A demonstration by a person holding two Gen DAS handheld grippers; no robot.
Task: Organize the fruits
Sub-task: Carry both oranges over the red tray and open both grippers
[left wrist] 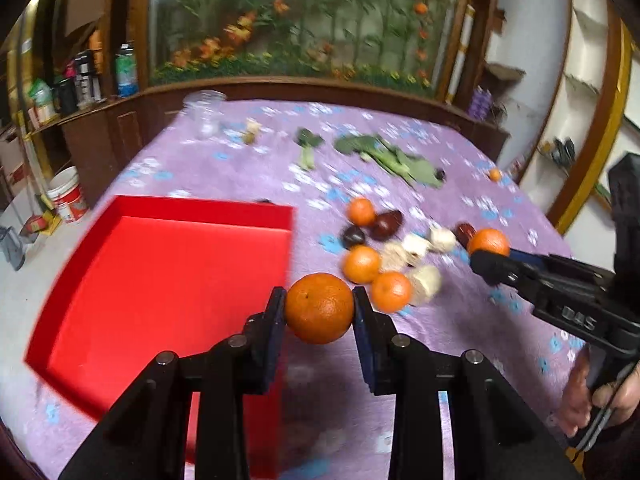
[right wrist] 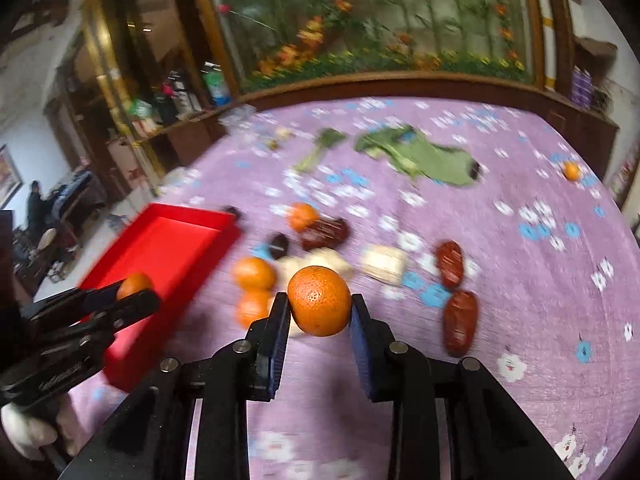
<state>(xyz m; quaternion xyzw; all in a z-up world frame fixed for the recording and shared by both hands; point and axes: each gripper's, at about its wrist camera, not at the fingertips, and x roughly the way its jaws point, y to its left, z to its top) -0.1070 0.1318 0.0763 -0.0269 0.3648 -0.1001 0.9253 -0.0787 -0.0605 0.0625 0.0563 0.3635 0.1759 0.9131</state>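
My left gripper [left wrist: 319, 307] is shut on an orange [left wrist: 319, 309] and holds it above the right edge of the empty red tray [left wrist: 160, 280]. My right gripper [right wrist: 319, 307] is shut on another orange [right wrist: 319, 300], lifted above the fruit pile. In the left wrist view the right gripper [left wrist: 486, 258] shows at the right with its orange [left wrist: 488, 241]. In the right wrist view the left gripper [right wrist: 132, 294] shows at the left over the tray [right wrist: 168, 248]. Three oranges [left wrist: 362, 264], dark red dates [right wrist: 460, 322] and pale chunks [left wrist: 416, 246] lie on the purple cloth.
Green leafy vegetables [left wrist: 392, 158] lie farther back on the floral purple cloth [left wrist: 460, 320]. A lone small orange [left wrist: 495, 175] sits near the far right edge. A clear plastic container [left wrist: 204, 114] stands at the back left. A wooden ledge with bottles runs behind.
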